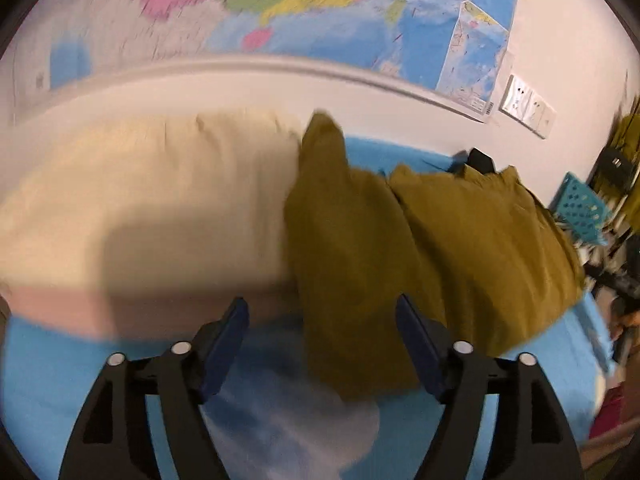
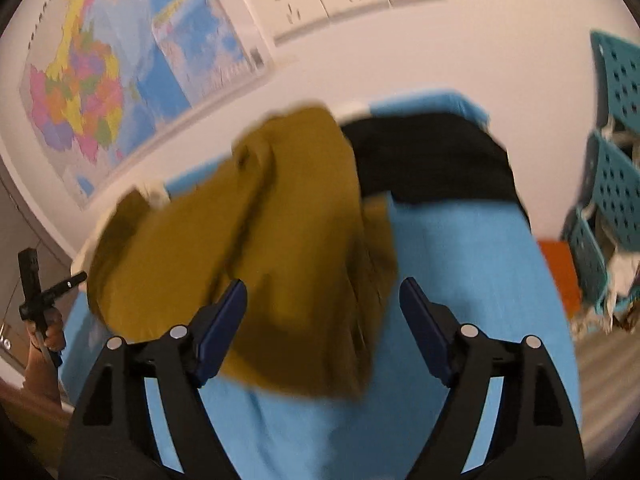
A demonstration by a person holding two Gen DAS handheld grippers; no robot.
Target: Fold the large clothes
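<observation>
both grippers hang with jaws apart and empty, the left gripper (image 1: 322, 344) and right gripper (image 2: 323, 330) over the mustard-olive garment (image 1: 420, 248) bunched on the blue-covered table (image 2: 460, 280), so it looks like re-gripping comes next, calling for an edge to pinch.

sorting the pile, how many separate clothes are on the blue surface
3 that show. A mustard garment lies crumpled in the middle, a black garment behind it at the far end, and a cream garment spread beside it on the other side. More may be hidden underneath.
</observation>
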